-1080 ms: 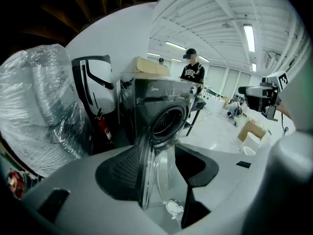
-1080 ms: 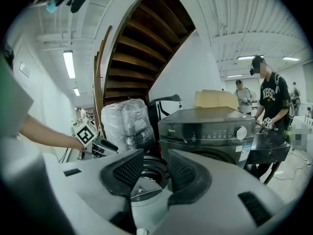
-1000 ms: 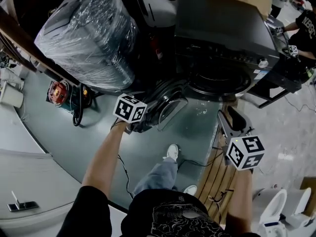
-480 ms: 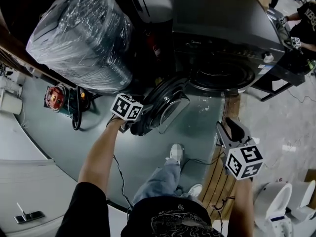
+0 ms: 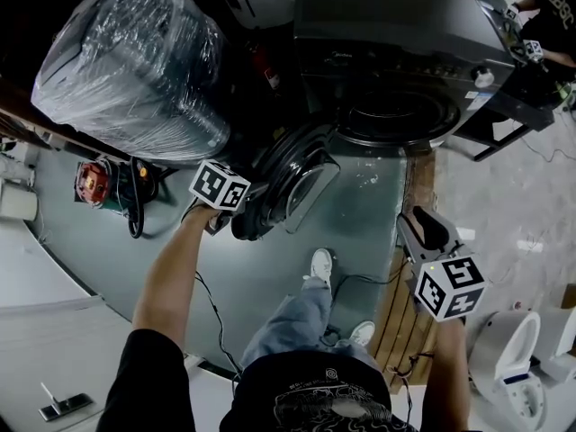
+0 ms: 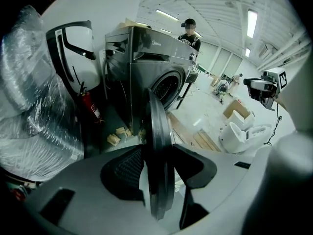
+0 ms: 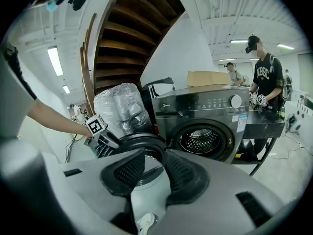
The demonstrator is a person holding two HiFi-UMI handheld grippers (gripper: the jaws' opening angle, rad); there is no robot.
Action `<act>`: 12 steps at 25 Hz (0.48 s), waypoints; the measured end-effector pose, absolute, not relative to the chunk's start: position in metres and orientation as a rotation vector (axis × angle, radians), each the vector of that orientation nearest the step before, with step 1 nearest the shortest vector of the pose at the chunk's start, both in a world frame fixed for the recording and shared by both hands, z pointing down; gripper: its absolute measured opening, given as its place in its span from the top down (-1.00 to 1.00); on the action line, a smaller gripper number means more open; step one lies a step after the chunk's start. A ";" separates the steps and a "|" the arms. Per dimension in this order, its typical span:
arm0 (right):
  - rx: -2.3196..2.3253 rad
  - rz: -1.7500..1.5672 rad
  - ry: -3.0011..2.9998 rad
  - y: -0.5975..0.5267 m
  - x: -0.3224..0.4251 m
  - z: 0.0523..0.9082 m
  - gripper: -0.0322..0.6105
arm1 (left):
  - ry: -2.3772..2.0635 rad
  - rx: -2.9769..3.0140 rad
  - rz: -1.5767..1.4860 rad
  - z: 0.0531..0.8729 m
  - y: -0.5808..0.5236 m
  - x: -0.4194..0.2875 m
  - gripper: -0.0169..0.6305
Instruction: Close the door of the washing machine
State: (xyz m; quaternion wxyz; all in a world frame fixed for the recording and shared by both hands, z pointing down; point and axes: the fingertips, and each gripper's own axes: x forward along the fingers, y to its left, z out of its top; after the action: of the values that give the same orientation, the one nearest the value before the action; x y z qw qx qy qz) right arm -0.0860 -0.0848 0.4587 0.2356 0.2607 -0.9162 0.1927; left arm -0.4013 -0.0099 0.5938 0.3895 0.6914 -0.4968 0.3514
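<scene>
Dark grey front-loading washing machine point(image 5: 396, 34) is standing with its round drum opening point(image 5: 391, 115) exposed. A big plastic-wrapped dark bundle point(image 5: 126, 61) is sitting near it. The round black glass-centred door point(image 5: 286, 176) is hanging wide open, left of the opening in the head view, over the grey floor point(image 5: 360, 205). Left gripper point(image 6: 159, 151) is clamping the door's rim, jaws having just been closing onto it. Right gripper point(image 7: 154, 156) is hovering well apart from the door, jaws having just been closing slightly but spread, nothing between them.

A smooth grey floor point(image 5: 369, 214) spreads beneath a dark wooden staircase point(image 7: 129, 33), long white ceiling strip lights point(image 6: 252, 23) glowing overhead.
</scene>
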 end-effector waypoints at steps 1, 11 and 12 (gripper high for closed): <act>0.718 0.532 -2.511 -0.084 -0.084 0.460 0.47 | -1.268 1.753 0.888 0.594 -0.010 -0.400 0.33; 0.748 0.566 -2.505 -0.073 -0.072 0.462 0.48 | -1.339 1.705 0.756 0.593 -0.009 -0.366 0.33; 0.757 0.569 -2.501 -0.073 -0.069 0.462 0.49 | -1.349 1.696 0.739 0.593 -0.010 -0.361 0.32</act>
State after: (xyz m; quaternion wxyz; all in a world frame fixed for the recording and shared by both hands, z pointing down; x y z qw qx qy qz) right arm -0.0690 -0.0728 0.4618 0.2314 0.2753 -0.9098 0.2070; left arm -0.3610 -0.0095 0.5926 0.4132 0.6744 -0.5366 0.2940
